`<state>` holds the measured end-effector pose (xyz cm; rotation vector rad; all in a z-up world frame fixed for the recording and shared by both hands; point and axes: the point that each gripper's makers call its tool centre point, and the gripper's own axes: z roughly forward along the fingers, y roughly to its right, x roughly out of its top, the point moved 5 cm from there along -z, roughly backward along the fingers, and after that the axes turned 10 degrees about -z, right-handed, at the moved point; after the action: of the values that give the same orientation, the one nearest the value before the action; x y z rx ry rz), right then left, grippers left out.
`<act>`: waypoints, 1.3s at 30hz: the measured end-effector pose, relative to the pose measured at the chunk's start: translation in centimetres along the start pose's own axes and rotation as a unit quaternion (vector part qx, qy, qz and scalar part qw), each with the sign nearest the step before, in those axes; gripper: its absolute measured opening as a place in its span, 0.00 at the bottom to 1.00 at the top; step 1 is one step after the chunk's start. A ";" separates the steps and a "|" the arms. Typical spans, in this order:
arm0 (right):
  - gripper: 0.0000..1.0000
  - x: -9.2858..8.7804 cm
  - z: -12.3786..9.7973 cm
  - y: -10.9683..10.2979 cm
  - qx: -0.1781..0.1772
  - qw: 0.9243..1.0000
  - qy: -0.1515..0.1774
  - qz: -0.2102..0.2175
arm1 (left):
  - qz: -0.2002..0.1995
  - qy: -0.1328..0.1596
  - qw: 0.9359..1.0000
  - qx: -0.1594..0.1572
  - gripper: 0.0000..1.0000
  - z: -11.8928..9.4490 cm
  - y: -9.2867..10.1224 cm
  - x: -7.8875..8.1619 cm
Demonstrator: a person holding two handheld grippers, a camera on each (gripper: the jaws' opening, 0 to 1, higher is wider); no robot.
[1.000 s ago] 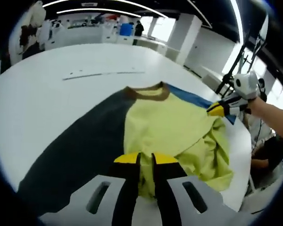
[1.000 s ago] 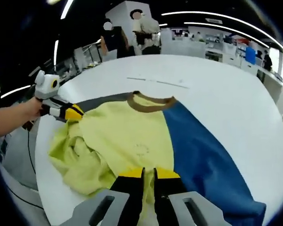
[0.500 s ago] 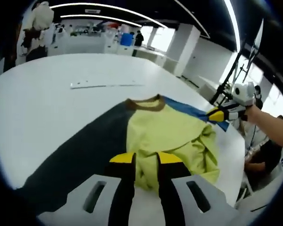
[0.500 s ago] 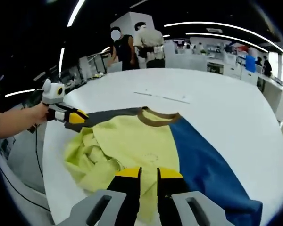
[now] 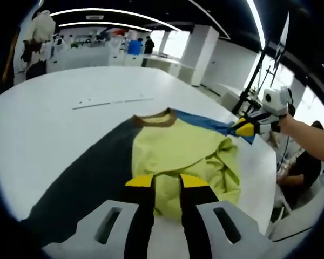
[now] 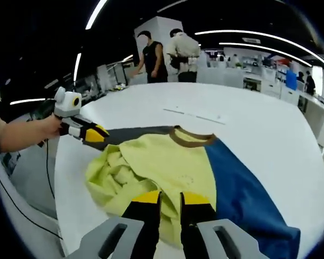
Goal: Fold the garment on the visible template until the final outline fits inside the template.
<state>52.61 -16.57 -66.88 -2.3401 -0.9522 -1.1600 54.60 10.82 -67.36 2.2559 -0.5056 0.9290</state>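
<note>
Clearly the fold is only begun: the shirt [image 5: 175, 154] lies on the white table [image 5: 48, 124], its yellow body spread flat up to the brown collar [image 5: 154, 117], with one dark sleeve [image 5: 86, 183] and one blue sleeve [image 6: 243, 189] stretched out to either side, and the hem bunched in loose ridges between the two tools. Both sleeves still reach far out, so I judge that they and the body all remain to be folded in. The left gripper [image 5: 166, 186] has its jaws drawn close on the yellow hem, pinching the cloth; in the right gripper view it shows with its tips at the end of the dark sleeve. The right gripper [image 6: 170, 200] likewise stands narrow with yellow fabric between its jaws, and it appears in the left gripper view at the tip of the blue sleeve [image 5: 216, 123]. A thin pale line [image 5: 110, 101] lies on the table beyond the collar; whether it belongs to the template I cannot tell, and no full outline can be made out. How much cloth each jaw pair truly holds is hidden by the jaws themselves.
</note>
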 end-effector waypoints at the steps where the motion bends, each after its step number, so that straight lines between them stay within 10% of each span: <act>1: 0.09 0.0 0.0 -0.2 0.001 1.000 0.000 -0.001 | 0.001 0.000 1.000 -0.001 0.14 0.0 0.1 0.0; 39: 0.09 -1.2 2.3 -2.3 0.020 1.000 -0.014 -0.008 | 0.058 -0.016 0.998 -0.011 0.12 1.9 -0.5 -1.1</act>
<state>51.73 -14.14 -69.17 -2.3277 -0.9965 -1.1058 55.03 10.01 -69.36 2.2445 -0.6626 0.9414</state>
